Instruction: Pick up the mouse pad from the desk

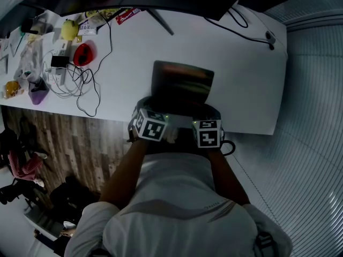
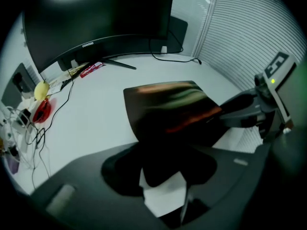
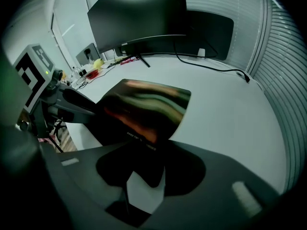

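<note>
Showed a dark mouse pad (image 1: 182, 83) with a colored sheen on the white desk (image 1: 244, 74), close to the near edge and in front of the monitor (image 2: 96, 18). Ran with its long axis left to right, parallel to that edge, far side turned toward the monitor. Was clamped at both near corners, by the left gripper (image 2: 163, 176) at the near left and the right gripper (image 3: 144, 176) at the near right, the jaws of each closed on the pad's edge. Seemed raised a little at the near side; could not be judged as clear of the desk or still resting at the far side. Had bare desk around it, with nothing lying on it or against it. Included, well apart at the desk's left end, a purple cup-like vessel (image 1: 38, 94) of unreadable contents, a red object (image 1: 82, 54), a yellow object (image 1: 69, 29) and a tangle of cables (image 1: 75, 82). Included also a black cable (image 1: 241, 28) toward the far right corner and the monitor's stand leg (image 1: 161, 21) beyond the pad.
</note>
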